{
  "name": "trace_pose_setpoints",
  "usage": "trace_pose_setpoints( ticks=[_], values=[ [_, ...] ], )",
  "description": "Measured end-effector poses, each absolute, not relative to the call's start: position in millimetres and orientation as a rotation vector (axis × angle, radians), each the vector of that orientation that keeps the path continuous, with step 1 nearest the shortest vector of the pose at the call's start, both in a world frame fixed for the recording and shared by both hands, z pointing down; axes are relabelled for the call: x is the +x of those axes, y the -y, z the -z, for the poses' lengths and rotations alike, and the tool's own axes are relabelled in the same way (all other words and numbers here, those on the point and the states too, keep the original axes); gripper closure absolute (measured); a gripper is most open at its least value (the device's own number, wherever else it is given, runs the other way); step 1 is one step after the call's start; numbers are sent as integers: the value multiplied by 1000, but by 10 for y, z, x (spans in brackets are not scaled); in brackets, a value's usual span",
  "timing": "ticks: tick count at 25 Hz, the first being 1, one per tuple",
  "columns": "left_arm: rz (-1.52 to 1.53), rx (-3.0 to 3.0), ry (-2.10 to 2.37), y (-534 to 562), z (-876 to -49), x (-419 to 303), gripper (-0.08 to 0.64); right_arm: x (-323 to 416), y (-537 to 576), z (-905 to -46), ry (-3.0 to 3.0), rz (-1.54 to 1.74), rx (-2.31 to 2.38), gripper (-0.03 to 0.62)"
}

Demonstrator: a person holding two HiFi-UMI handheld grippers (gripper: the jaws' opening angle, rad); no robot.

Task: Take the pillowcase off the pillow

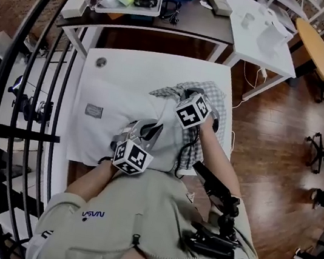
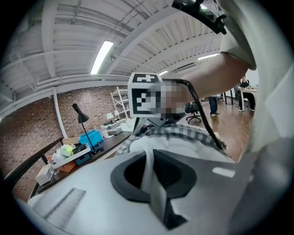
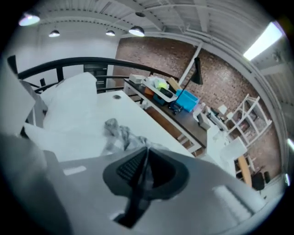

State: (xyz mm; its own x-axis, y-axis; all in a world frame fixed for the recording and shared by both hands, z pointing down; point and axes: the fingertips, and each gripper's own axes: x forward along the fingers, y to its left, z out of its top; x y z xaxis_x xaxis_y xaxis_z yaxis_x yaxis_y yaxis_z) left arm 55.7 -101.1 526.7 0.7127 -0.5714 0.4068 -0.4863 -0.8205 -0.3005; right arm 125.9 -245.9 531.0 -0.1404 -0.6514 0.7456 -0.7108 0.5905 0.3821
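While left claw (image 2: 148, 160) pinches smooth white pillow (image 1: 121, 97), right claw (image 3: 143, 158) pinches checked pillowcase (image 1: 217, 101).

Bright ceiling tubes (image 2: 102, 56) light everything evenly; my views bend at the edges, and my left gripper (image 2: 149, 165) looks blurred.

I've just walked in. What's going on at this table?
A person stands at a white table with a gripper in each hand. The left gripper is shut on a fold of the white pillow. The right gripper is shut on the checked pillowcase. The pillowcase lies bunched at the pillow's right side and does not look fully off yet.
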Motion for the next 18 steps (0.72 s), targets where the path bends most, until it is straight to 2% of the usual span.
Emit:
trace_pose_setpoints(
  ticks=[9,14,18],
  values=[
    [434,-2874,-918,1000,-4396,246,540,2169,2771,-4633,1734,-17,1533,575],
    [354,-2944,-1037,1222,-4315,-69,541,2760,2790,-4496,1640,-80,1725,575],
    [374,-2983,-1103,1436,-4508,-204,541,3292,2700,-4775,1521,-193,1797,577]
  ],
)
